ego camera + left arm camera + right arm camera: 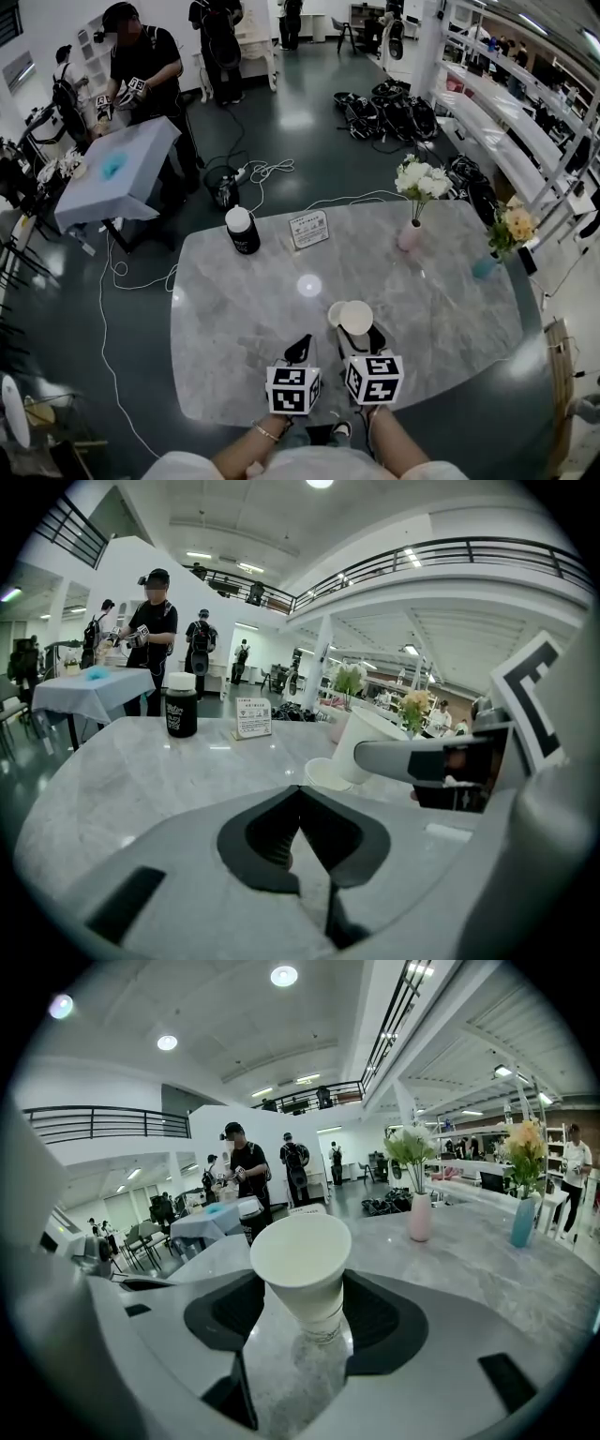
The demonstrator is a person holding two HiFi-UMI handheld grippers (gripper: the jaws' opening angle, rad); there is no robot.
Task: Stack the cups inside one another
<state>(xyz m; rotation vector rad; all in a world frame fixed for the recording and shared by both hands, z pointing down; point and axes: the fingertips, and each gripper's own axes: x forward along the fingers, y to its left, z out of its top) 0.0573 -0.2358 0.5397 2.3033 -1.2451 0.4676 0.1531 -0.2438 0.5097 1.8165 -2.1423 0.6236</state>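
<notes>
Holding paper cup [302, 1260] low on its wall with right gripper [314, 1314], tilted, right beside second cup [328, 773] on the table [234, 309]; looks light and thin, probably crushes easy, so gentle pinch near the base, not the rim; left gripper [300, 803] clenched on nothing

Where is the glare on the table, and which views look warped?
Head view: one round glare spot on the table, near its middle. Left gripper view: heavy fisheye bending, black corners. Right gripper view: same bending; the paper cup between the jaws is sharp.
</notes>
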